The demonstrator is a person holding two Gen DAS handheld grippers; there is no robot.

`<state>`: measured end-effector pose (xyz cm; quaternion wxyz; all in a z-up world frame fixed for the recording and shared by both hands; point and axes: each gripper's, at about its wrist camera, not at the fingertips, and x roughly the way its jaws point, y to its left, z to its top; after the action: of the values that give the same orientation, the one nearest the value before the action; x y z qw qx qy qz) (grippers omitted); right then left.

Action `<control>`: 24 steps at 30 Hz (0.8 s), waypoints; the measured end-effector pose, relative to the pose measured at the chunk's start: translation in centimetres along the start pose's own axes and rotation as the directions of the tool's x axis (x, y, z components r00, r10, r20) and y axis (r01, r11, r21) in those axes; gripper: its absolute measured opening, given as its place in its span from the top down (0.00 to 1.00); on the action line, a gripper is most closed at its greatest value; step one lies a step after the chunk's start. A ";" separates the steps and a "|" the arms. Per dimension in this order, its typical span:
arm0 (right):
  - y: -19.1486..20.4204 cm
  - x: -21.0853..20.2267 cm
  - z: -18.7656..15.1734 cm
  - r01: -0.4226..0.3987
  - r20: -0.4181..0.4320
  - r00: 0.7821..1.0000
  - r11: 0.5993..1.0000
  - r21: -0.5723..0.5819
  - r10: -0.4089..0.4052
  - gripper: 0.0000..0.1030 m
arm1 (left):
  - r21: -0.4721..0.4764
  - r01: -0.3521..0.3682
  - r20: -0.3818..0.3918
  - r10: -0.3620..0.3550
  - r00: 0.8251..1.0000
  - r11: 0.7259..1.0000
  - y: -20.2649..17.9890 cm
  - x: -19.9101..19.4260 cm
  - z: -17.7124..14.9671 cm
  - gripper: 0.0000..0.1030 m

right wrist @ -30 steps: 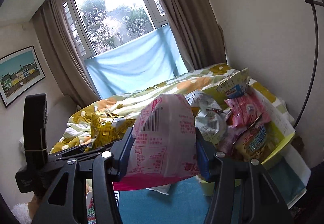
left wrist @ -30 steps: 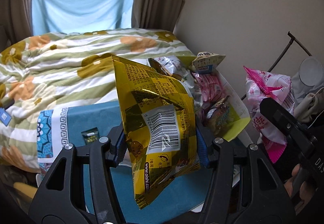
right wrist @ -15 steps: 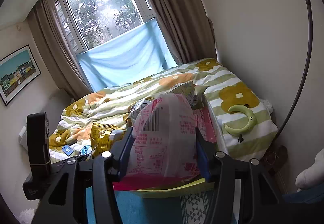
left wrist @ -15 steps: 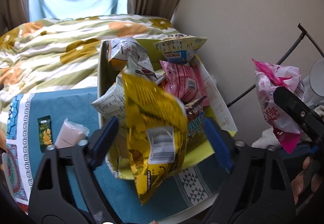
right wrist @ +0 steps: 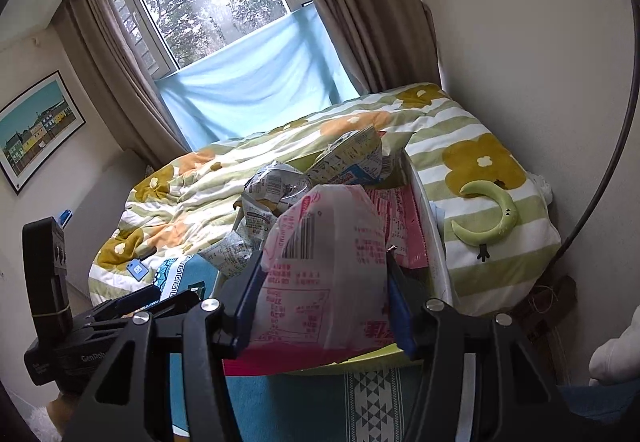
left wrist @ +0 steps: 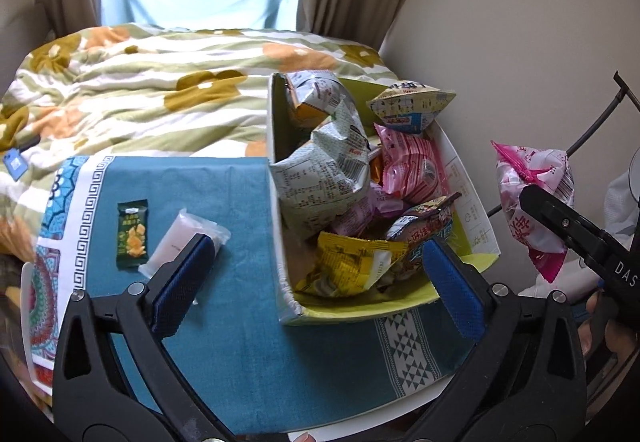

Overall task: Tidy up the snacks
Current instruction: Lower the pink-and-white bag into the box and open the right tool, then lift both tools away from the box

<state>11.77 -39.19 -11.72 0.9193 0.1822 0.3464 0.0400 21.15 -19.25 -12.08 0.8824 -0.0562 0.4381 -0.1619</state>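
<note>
Snacks on the blue patterned cloth, one pink bag in the air.

Near the left edge of the blue patterned cloth [left wrist: 248, 202] lie a small dark green snack bar wrapper [left wrist: 132, 234] and, just beside it on the right, a pale pink packet in clear plastic [left wrist: 182, 240]. The left gripper [left wrist: 316, 280] has its blue-padded fingers [left wrist: 182, 284] spread wide and holds nothing. Between the fingers, at the right edge of the cloth, stands the yellow-green cardboard box [left wrist: 360, 308] full of bags; a yellow foil snack bag [left wrist: 352, 266] lies inside at its near end. The right gripper [right wrist: 322, 300] is clamped on a pink and white plastic snack bag [right wrist: 332, 266], above the near end of the box [right wrist: 434, 242]. Behind the cloth is a flowered striped quilt [left wrist: 140, 90].
</note>
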 end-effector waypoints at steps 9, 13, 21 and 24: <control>3.3 3.1 1.4 -0.076 -0.052 0.996 0.994 -0.079 0.072 0.33 | -0.052 -0.079 0.020 0.080 0.997 0.996 3.6 -2.8 -0.5 0.00; 3.7 3.9 0.8 -0.088 -0.040 0.996 0.993 -0.083 0.085 0.02 | -0.081 -0.093 0.011 0.094 0.995 0.992 5.0 -3.5 -1.6 0.00; 2.3 3.6 -1.5 -0.033 -0.076 0.997 0.996 -0.087 0.026 0.02 | -0.093 -0.097 0.010 0.098 0.995 0.991 5.4 -4.3 -3.2 0.00; 2.1 2.7 -1.6 -0.032 -0.065 0.998 0.996 -0.085 0.027 0.02 | -0.082 -0.105 0.028 0.107 0.994 0.991 5.0 -5.1 -3.1 0.00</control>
<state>12.89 -36.20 -13.78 0.9141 0.1464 0.3708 0.0742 16.95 -12.74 -11.31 0.8937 -0.0710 0.4324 -0.0961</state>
